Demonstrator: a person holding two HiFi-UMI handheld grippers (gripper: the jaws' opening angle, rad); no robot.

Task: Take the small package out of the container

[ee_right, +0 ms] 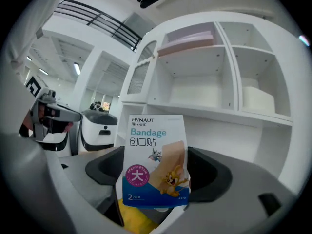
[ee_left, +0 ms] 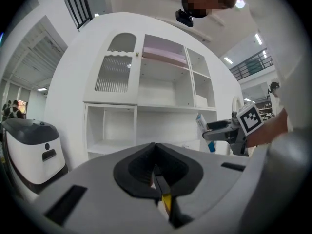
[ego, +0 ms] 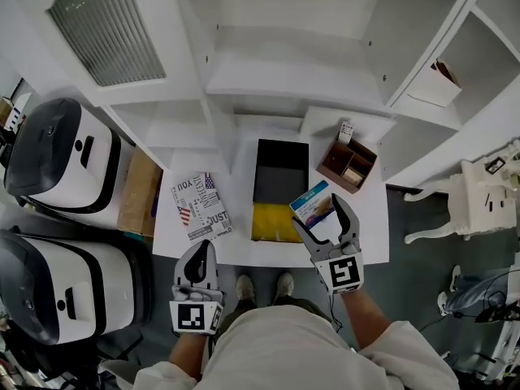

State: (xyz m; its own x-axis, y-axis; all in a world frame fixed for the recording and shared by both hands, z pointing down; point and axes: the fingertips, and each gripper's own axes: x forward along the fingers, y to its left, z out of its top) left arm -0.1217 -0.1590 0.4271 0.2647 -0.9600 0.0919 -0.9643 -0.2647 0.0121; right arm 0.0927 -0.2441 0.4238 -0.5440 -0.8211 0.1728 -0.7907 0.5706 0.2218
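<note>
Right gripper (ego: pixel 318 211) fingers clamp the package (ee_right: pixel 156 160), long axis upright, over the near right corner of the container (ego: pixel 280 169); left gripper (ego: pixel 201 254) fingers closed, empty.

bright even indoor light, ceiling strip lights glaring, strong fisheye bending with dark corners, near claws blurred

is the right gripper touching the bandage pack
Touching: the right gripper pinches the bandage pack upright between its fingers, shown in the right gripper view.

White-and-blue bandage package (ee_right: pixel 155 162) (upright) just beside black container (ego: pixel 281 169).
</note>
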